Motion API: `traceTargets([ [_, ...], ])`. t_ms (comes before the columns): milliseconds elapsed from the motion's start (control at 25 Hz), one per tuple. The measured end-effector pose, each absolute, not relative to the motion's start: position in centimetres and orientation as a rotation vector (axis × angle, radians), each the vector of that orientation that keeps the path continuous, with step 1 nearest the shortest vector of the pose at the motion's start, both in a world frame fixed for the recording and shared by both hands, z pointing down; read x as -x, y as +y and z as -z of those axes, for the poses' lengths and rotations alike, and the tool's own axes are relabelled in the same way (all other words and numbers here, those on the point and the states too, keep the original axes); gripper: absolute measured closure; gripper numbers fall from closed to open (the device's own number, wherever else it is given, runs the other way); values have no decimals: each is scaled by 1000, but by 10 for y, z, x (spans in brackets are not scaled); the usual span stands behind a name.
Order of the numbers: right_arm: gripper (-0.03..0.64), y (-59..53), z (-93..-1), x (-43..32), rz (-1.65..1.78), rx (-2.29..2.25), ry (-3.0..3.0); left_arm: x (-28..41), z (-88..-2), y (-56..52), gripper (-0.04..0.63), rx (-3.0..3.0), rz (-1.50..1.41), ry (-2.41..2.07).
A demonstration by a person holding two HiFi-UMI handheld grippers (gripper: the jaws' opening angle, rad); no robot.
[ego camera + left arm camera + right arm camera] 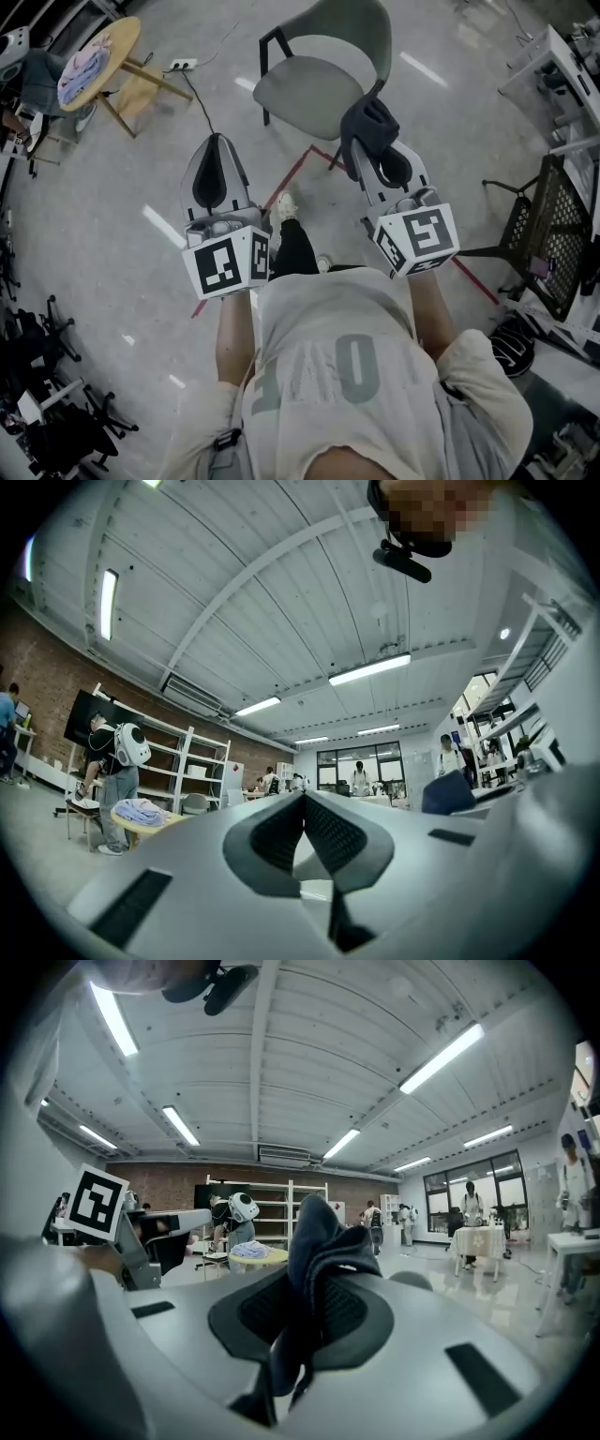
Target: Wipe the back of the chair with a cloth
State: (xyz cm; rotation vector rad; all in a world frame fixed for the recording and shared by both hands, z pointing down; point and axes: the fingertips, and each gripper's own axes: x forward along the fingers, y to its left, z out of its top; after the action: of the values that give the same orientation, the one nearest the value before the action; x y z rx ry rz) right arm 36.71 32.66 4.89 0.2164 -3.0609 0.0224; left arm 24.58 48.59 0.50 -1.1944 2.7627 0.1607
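A grey-green chair [314, 89] with black legs stands on the floor ahead of me, its curved back [352, 26] on the far side. My right gripper [377, 141] hangs just right of the seat, shut on a dark blue cloth [367, 127]. In the right gripper view the cloth [317, 1237] bunches up between the jaws of the right gripper [305, 1312]. My left gripper [217, 150] is held to the left of the chair, apart from it. In its own view the left gripper [305, 810] has its dark pads pressed together with nothing between them.
A round wooden table [120, 39] with a pale cloth [82, 66] on it stands at the far left. A black mesh chair [553, 230] and white racks are at the right. Red tape lines [291, 173] cross the floor. Black office chairs [52, 412] crowd the near left.
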Motion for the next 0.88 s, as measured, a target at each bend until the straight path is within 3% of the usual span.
traceTargets([
  [280,560,281,-90,-286,-30,-284,-3020,-156,-34,455,580,1178,-194,2736],
  [880,560,108,-29,30,15,-540,-3043,147,29,241,580,1448,-111,2489],
])
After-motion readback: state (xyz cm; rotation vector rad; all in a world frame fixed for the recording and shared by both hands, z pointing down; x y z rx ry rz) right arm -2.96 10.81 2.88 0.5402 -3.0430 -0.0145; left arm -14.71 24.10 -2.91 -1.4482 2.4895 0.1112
